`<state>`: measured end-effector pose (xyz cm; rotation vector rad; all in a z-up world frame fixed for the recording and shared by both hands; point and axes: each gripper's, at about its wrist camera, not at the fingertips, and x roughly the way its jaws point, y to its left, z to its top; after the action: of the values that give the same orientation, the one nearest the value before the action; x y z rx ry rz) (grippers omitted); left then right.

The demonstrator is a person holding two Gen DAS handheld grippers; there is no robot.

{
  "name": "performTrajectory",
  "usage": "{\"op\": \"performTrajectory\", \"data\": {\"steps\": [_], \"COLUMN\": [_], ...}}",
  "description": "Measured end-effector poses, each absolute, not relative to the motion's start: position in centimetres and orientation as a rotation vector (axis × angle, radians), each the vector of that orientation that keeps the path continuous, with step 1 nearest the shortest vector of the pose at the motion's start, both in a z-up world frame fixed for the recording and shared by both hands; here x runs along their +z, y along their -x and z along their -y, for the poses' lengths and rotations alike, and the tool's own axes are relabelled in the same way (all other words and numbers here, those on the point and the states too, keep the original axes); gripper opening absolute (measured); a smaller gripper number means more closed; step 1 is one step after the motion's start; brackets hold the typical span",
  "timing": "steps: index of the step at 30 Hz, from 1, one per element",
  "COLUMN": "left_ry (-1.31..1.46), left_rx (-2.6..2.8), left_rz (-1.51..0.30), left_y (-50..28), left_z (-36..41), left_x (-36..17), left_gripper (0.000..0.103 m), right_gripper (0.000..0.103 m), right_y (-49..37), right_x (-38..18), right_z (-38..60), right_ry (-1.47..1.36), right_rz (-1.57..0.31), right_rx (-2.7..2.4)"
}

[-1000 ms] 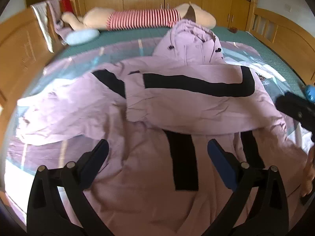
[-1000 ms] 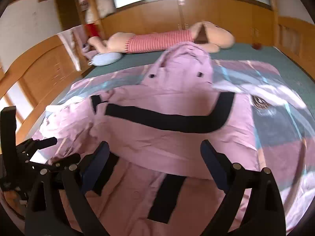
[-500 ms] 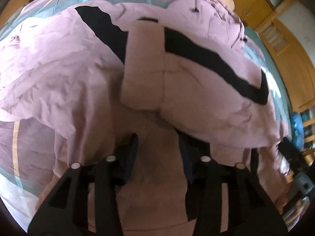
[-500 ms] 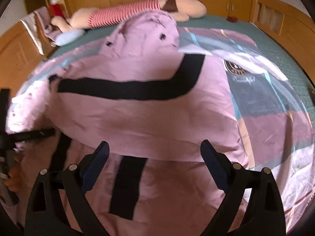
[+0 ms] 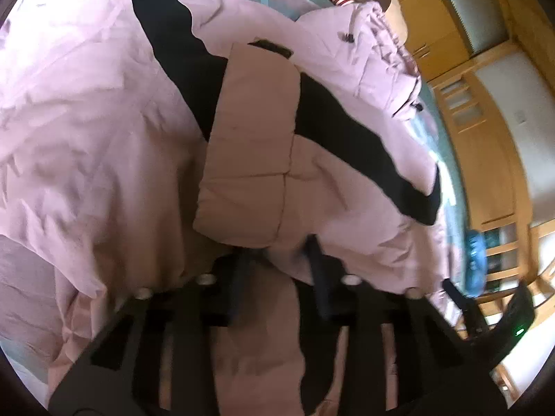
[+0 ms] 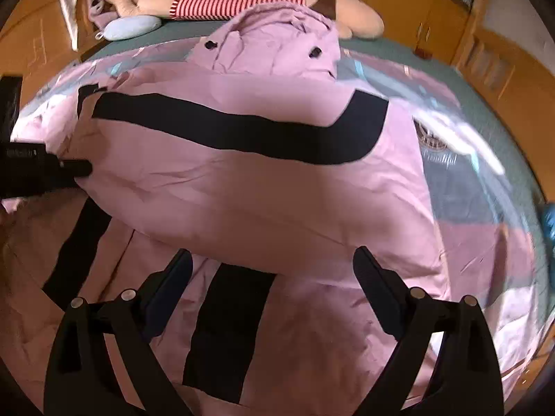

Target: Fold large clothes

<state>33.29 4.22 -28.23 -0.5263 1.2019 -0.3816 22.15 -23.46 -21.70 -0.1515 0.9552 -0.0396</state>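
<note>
A large pink hooded jacket (image 6: 263, 187) with black stripes lies spread on the bed, one sleeve folded across its front. In the left wrist view the jacket (image 5: 104, 131) fills the frame. My left gripper (image 5: 277, 260) has its fingers partly closed, with the tips under the edge of the folded sleeve cuff (image 5: 249, 173); whether they pinch cloth is hidden. It also shows at the left edge of the right wrist view (image 6: 69, 168). My right gripper (image 6: 274, 277) is open and empty just above the jacket's lower front.
A long plush toy (image 6: 242, 0) in a red-striped shirt and a pale blue pillow (image 6: 131, 27) lie at the head of the bed. Wooden bed rails (image 6: 499, 66) and cabinets surround the bed. A blue object (image 5: 475, 260) lies at the bed's right side.
My left gripper moved forward and down to the folded sleeve cuff and narrowed from wide open. My right gripper moved closer over the jacket and stayed open.
</note>
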Motion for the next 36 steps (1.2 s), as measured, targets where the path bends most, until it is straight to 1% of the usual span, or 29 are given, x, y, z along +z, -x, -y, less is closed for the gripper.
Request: {"op": "performTrajectory", "data": {"steps": [1,4,8,11,12,15,16,18,19,20,21,22,24,25,26,30,32,36], "left_ry": [0.546,0.580,0.584,0.534,0.508,0.451,0.458,0.474,0.480,0.483,0.491,0.501,0.544,0.579,0.599,0.787,0.902,0.998], "left_rx": [-0.392,-0.418,-0.405,-0.373,-0.360,-0.338,-0.344,-0.342,-0.319,-0.274,-0.214,-0.154,0.022,0.105,0.150,0.383,0.367,0.318], "left_rz": [-1.196,-1.145,-1.114,-1.136,-1.144,-1.171,-1.181,-1.197,-1.174,-1.131,-1.080,-1.035,-0.952,-0.934,-0.927,-0.954,-0.971,-0.975], "left_y": [-33.4,-33.5,-32.9,-31.9,-31.7,-31.4,-31.4,-31.2,-30.9,-30.7,-30.4,-30.1,-29.8,-29.7,-29.5,-28.2,-27.8,-28.2], "left_z": [-4.3,-4.6,-5.3,-4.9,-5.1,-4.9,-5.1,-6.1,-7.4,-9.2,-11.2,-13.1,-19.0,-22.5,-24.4,-35.0,-37.9,-39.6], "left_x": [-28.1,-27.0,-25.5,-25.6,-25.7,-26.2,-26.2,-25.4,-24.2,-23.0,-21.8,-20.9,-19.5,-19.5,-19.7,-24.1,-26.3,-28.6], "left_gripper": [0.020,0.017,0.016,0.016,0.016,0.017,0.020,0.027,0.043,0.069,0.078,0.086,0.086,0.086,0.086,0.086,0.086,0.086], "right_gripper": [0.094,0.094,0.094,0.094,0.094,0.094,0.094,0.094,0.095,0.096,0.098,0.099,0.099,0.100,0.100,0.102,0.102,0.102], "right_y": [-22.1,-21.9,-21.5,-21.6,-22.1,-24.4,-24.7,-24.5,-24.4,-24.3,-24.3,-24.2,-24.2,-24.2,-24.0,-23.9,-24.0,-24.2], "right_x": [-21.6,-21.3,-19.9,-19.0,-19.5,-22.8,-23.7,-24.0,-23.8,-23.8,-23.8,-23.9,-24.1,-24.2,-24.2,-24.3,-24.4,-24.6], "right_z": [23.2,23.0,24.0,25.6,26.1,27.4,27.8,28.2,28.4,28.4,28.4,28.4,28.3,28.2,28.0,27.8,27.7,27.5], "right_ry": [0.167,0.189,0.139,0.086,0.095,0.090,0.062,0.040,0.037,0.037,0.039,0.041,0.053,0.058,0.063,0.082,0.088,0.100], "right_rz": [-0.947,-0.922,-0.849,-0.781,-0.800,-0.988,-1.026,-1.023,-1.019,-1.018,-1.017,-1.016,-1.014,-1.013,-1.012,-1.008,-1.009,-1.009], "right_rx": [-0.042,-0.049,-0.079,-0.113,-0.143,-0.177,-0.170,-0.160,-0.156,-0.158,-0.163,-0.165,-0.171,-0.176,-0.180,-0.200,-0.206,-0.217]}}
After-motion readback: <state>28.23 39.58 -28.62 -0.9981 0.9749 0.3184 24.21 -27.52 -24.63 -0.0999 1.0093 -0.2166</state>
